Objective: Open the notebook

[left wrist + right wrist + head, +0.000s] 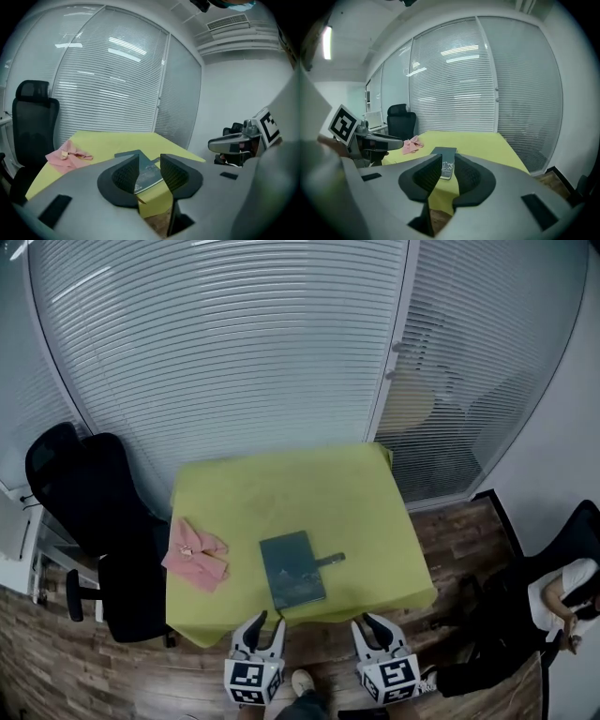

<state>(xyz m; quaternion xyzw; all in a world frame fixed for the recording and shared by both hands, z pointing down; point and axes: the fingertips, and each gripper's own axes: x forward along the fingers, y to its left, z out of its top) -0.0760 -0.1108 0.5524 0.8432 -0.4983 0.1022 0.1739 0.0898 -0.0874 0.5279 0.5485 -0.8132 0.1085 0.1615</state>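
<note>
At the table's (281, 486) near edge, a notebook (292, 570) waits unopened
It lies closed at six o'clock on the table; left tool (269, 622) and right tool (368, 622) hang short of it, jaws apart and empty. Opening has not begun.

My table and the two things on it

The square table (309, 486), draped in a yellow-green cover, stood on a wooden floor (84, 673). A dark notebook (292, 570) lay shut near my edge, about midway along, a short strap sticking out to its right. A crumpled pink cloth (195, 555) lay at the left edge, apart from it.
</note>
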